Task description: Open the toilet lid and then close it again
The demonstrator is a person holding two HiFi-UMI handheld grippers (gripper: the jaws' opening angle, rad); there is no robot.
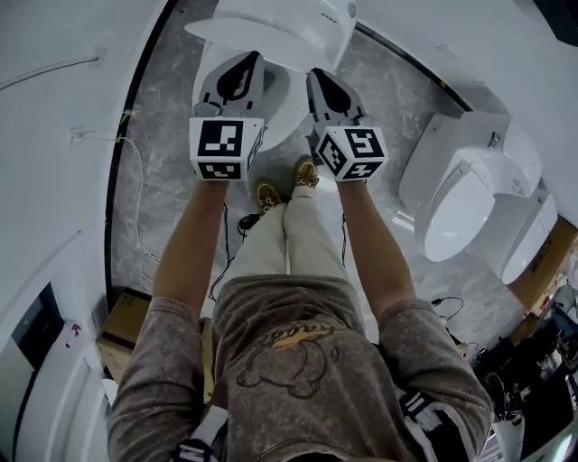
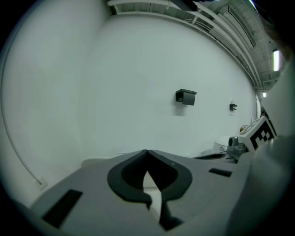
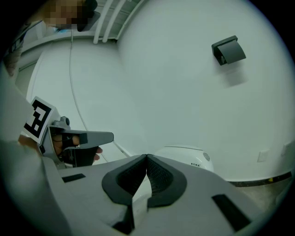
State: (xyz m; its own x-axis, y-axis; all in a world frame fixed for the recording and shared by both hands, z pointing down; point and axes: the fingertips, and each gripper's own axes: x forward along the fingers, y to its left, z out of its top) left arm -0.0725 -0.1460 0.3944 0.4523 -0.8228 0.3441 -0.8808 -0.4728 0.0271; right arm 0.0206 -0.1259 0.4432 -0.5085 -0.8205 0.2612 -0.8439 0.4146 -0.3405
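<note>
A white toilet (image 1: 271,108) stands on the grey floor straight ahead of the person's feet. Its lid (image 1: 280,27) seems to be tilted up at the back, though I cannot tell for sure. My left gripper (image 1: 246,60) hovers over the bowl's left side, shut and holding nothing. My right gripper (image 1: 318,76) hovers over the right side, also shut and holding nothing. In the left gripper view the jaws (image 2: 147,152) meet at the tips, facing a bare white wall. In the right gripper view the jaws (image 3: 146,156) meet too, with the toilet's rounded white top (image 3: 184,156) just beyond.
Two more white toilets (image 1: 465,194) (image 1: 531,236) stand to the right. A cardboard box (image 1: 122,336) sits low on the left, and cables (image 1: 135,180) trail over the floor. A black bracket (image 2: 185,97) (image 3: 229,50) is fixed high on the white wall.
</note>
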